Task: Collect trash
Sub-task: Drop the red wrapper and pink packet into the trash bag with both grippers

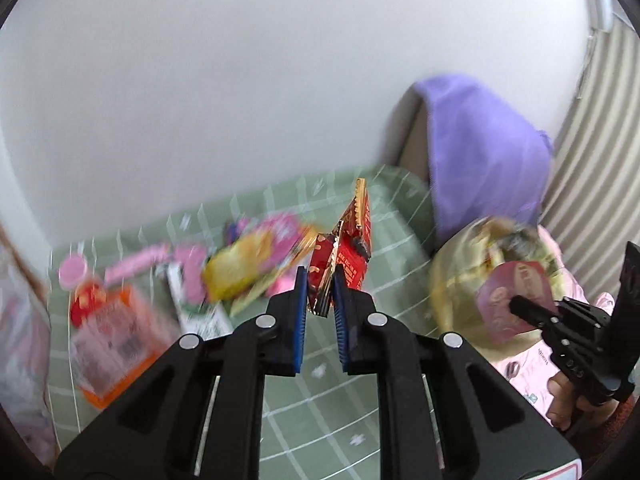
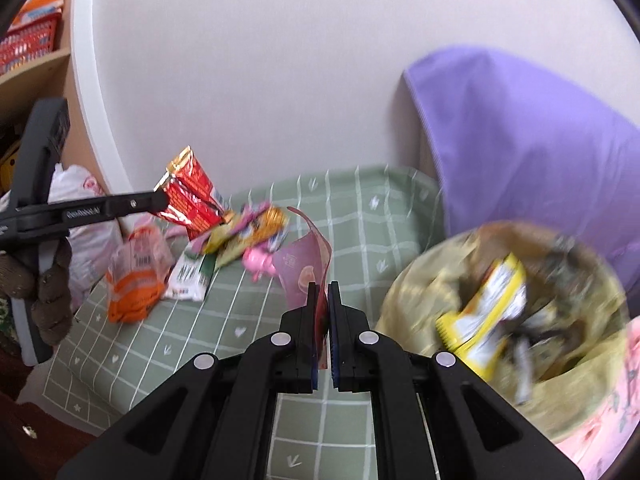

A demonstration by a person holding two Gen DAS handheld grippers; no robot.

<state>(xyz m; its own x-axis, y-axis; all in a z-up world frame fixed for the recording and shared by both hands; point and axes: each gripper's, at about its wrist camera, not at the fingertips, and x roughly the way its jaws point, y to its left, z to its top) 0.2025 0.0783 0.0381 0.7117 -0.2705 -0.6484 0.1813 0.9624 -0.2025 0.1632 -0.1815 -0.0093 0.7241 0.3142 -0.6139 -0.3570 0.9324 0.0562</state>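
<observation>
The left gripper (image 1: 320,292) was pinching a crumpled red and gold wrapper (image 1: 348,252), held up off the table (image 1: 320,420) above its green checked cloth, the foil standing clear of the blue pads. The right gripper (image 2: 323,308) was pressed together on a thin pink wrapper (image 2: 304,272), which curled upward and to the left from between the jaws. Both pieces of trash were therefore already lifted, and the step in hand looked like carrying them to the bin (image 2: 500,304), a yellowish-lined container at the right side of the table, already holding a yellow and white packet (image 2: 488,312) and other dark scraps. The right gripper was near the bin's rim; the left one, seen from the right wrist view, was well apart from it, toward the left edge. More litter remained along the far edge of the table: a heap of yellow and pink packets (image 2: 256,236), an orange and white bag (image 2: 136,280) and a white and green packet (image 2: 188,276). The next move probably called for swinging each wrapper over the bin's mouth and only then spreading the jaws, since such light foil could drift or cling and fall outside. A purple cloth (image 2: 532,152) hung behind the bin.
</observation>
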